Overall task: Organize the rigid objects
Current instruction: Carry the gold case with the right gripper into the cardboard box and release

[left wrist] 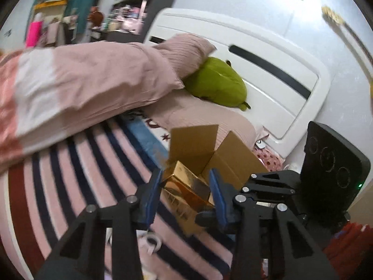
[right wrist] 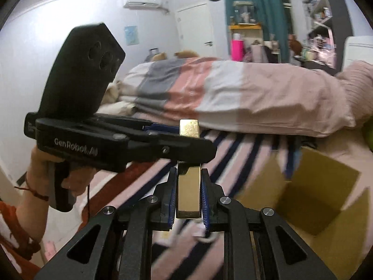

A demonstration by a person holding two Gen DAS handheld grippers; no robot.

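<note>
A long gold box [left wrist: 186, 191] is held in the air over the striped bed. My left gripper [left wrist: 185, 175] is shut on one end of the gold box; in the right wrist view it crosses from the left [right wrist: 163, 130] over the box. My right gripper [right wrist: 187, 175] is shut on the other end of the gold box [right wrist: 188, 191]. An open cardboard box [left wrist: 209, 154] stands on the bed just beyond the gold box; it also shows in the right wrist view [right wrist: 310, 193] at lower right, with nothing visible inside.
A folded pink and white duvet [left wrist: 81, 88] lies across the bed. A green plush toy [left wrist: 216, 81] and a pink pillow [left wrist: 184, 51] rest against the white headboard [left wrist: 268, 70]. A white cable [left wrist: 151, 240] lies on the striped sheet below the grippers.
</note>
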